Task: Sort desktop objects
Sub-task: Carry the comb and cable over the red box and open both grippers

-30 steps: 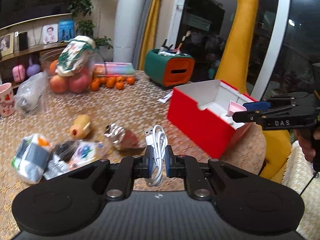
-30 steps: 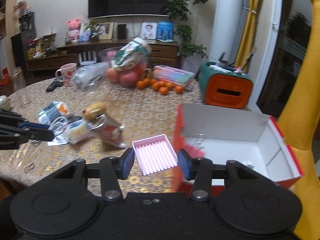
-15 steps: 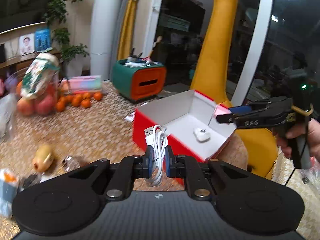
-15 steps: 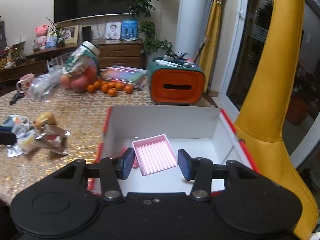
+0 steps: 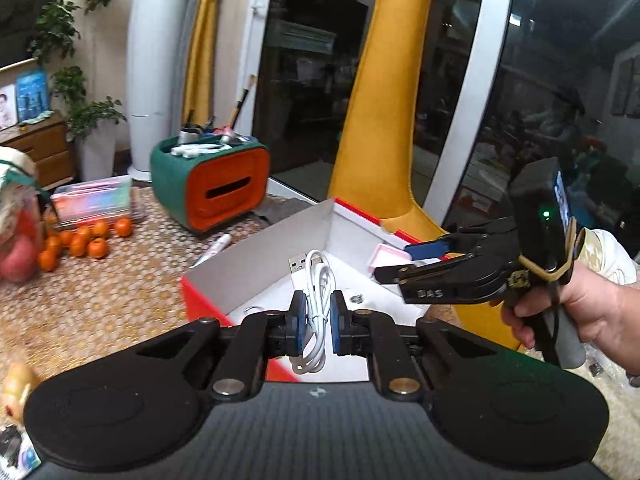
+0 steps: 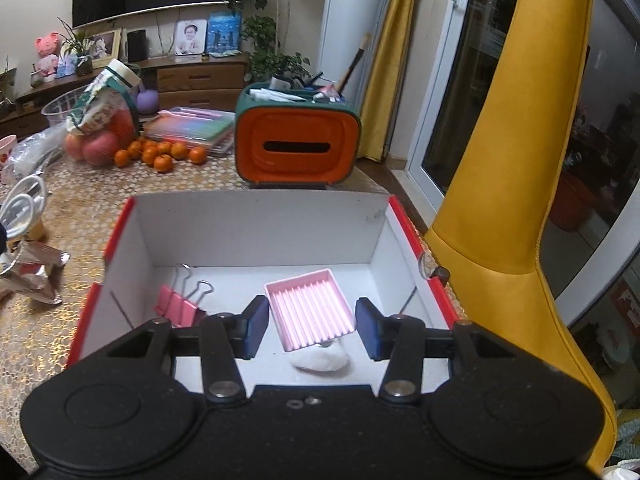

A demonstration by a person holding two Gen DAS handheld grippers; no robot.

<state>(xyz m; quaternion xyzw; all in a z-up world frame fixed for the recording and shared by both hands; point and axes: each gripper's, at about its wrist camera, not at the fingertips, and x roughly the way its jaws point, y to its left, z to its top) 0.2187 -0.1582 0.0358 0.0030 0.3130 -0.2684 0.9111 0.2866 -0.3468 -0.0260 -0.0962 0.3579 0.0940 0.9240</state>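
Both wrist views look closely down, perhaps steeply, sharing the red box (image 5: 208,300) (image 6: 256,224).

Patterned table (image 6: 60,320), red box (image 6: 116,232), tangerines (image 6: 160,152), perhaps snacks (image 6: 28,268)

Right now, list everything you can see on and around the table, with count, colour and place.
box: one, red outside, white inside, open on the table
binder clip: one, pink, inside box, left
white lump: one, box floor, under the tray
cable: one, white, coiled, between left jaws
tray: one, pink, ribbed, between right jaws
organiser: one, green and orange, behind box
oranges: several, orange, left of organiser
chair: one, yellow, right of table
left gripper: black, shut on cable
right gripper: black, shut on tray
hand: one, holding right gripper
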